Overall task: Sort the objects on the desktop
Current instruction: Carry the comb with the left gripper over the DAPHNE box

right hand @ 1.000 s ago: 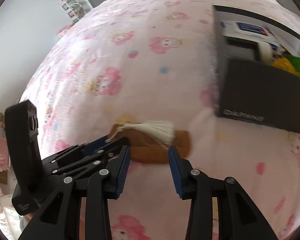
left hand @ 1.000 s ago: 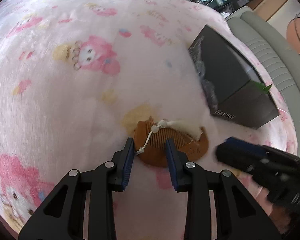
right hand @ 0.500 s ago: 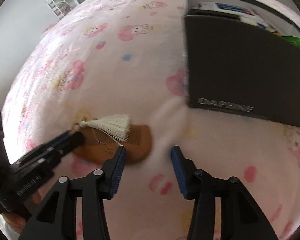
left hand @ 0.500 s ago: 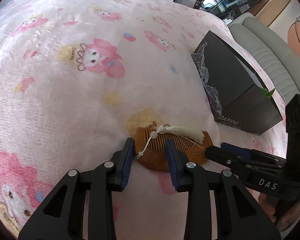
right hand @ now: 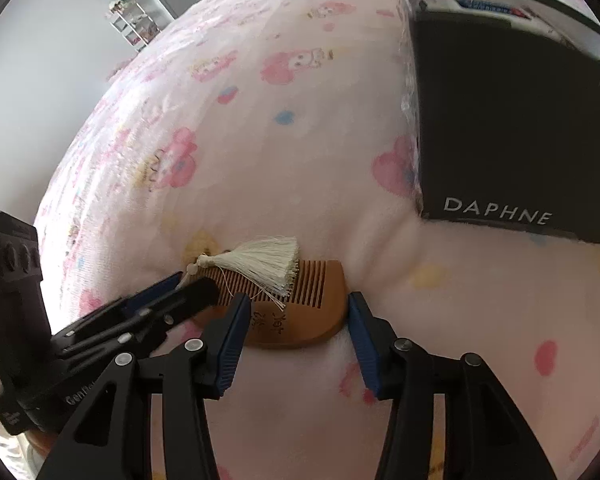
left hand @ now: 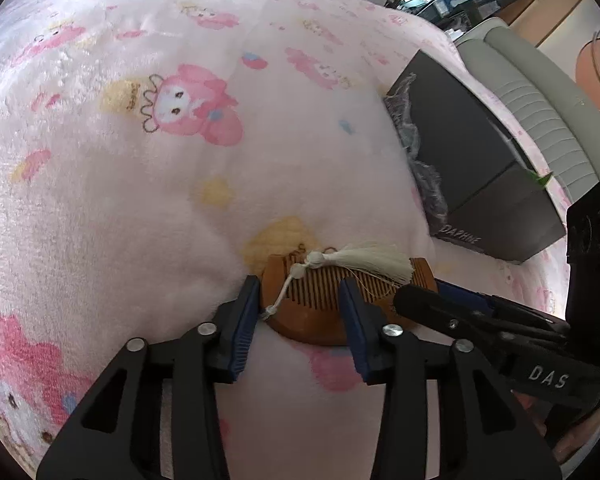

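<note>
Wooden comb (left hand: 320, 304) lies flat on the pink cartoon-print blanket (left hand: 140, 208), its long axis running across both wrist views, teeth pointing away from the cameras and its curved spine toward them. A cream tassel (right hand: 266, 262) on a white cord with small beads lies over the teeth, its fringe spreading toward the black box (right hand: 508, 140). Dark characters are marked on the comb's spine in the right wrist view; they cannot be read.

The left gripper (left hand: 298, 316) is open, its blue-padded jaws straddling the comb's cord end, with one pad at that end and the other over the middle. The right gripper (right hand: 296, 320) is also open, set around the opposite end of the comb; one pad sits just beside the outer edge. Whether any pad actually touches the wood is hard to tell.

The box stands near the comb, beyond it, printed "DAPHNE" in pale letters on its front wall. Its contents are mostly cut off; only a blurred white pack with blue print and a bit of green show. "DAS" reads on the right gripper's body in the left view.
</note>
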